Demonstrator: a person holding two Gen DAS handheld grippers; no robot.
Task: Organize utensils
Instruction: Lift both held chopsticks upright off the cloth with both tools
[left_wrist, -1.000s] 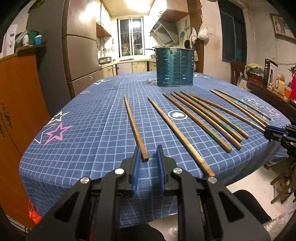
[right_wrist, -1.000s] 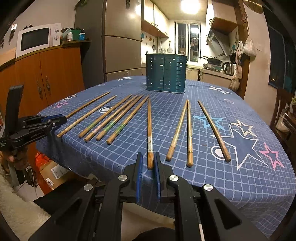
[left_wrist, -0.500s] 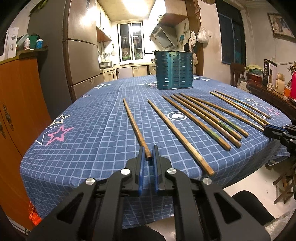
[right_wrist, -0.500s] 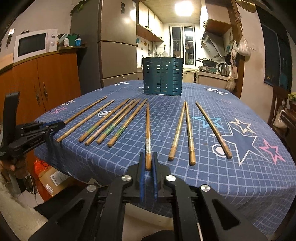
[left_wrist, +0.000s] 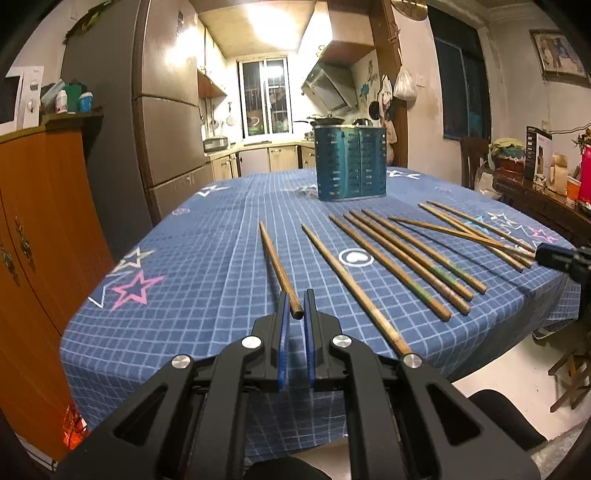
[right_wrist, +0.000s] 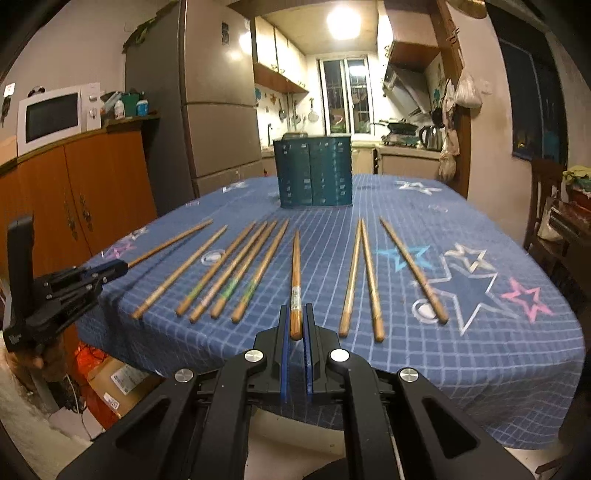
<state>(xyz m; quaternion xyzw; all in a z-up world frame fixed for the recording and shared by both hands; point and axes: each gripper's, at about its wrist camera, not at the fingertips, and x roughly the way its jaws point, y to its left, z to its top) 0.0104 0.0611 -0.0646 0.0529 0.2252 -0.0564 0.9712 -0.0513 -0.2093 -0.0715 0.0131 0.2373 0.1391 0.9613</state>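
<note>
Wooden chopstick (left_wrist: 277, 264) pinched in left tool (left_wrist: 294, 303), another chopstick (right_wrist: 296, 274) (likewise) in right tool (right_wrist: 295, 317).

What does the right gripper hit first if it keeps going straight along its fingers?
Probably the tablecloth, not the teal utensil holder: the right gripper, shut on a chopstick, points forward and slightly downward. Depth is hard to judge.

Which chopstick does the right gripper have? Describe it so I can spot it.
On the blue checked tablecloth, in front of the teal utensil holder, chopsticks lie fanned out. The right gripper has the lone middle chopstick, the only one with a pale printed label near its thick end.
</note>
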